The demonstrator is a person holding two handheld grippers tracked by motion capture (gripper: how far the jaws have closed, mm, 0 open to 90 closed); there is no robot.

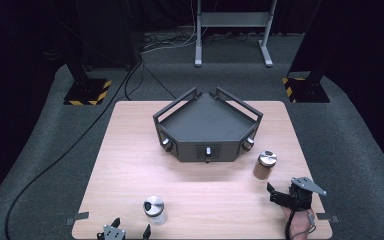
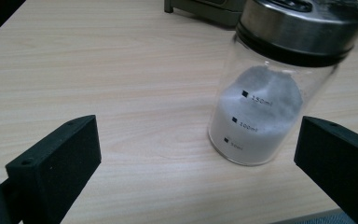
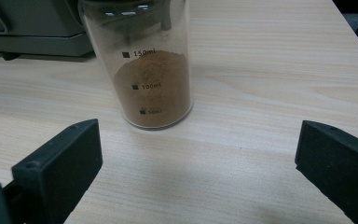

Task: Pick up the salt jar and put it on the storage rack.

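Note:
A glass jar of white powder (image 1: pixel 155 210) (image 2: pixel 261 107) with a steel lid stands upright near the table's front edge. My left gripper (image 1: pixel 131 228) (image 2: pixel 196 154) is open just in front of it; the jar sits ahead and toward the right jaw, untouched. A glass jar of brown powder (image 1: pixel 265 166) (image 3: pixel 154 79) with a steel lid stands upright at the right. My right gripper (image 1: pixel 273 193) (image 3: pixel 198 154) is open a short way before it, jaws wide, with nothing between them. A hand holds that gripper at the table's front right corner.
A dark grey angular tray (image 1: pixel 207 125) (image 3: pixel 32 28) with raised rails and front knobs sits mid-table, behind both jars. The light wooden table (image 1: pixel 130 165) lies bare between the jars. Metal stand legs (image 1: pixel 232 35) and cables are on the floor beyond.

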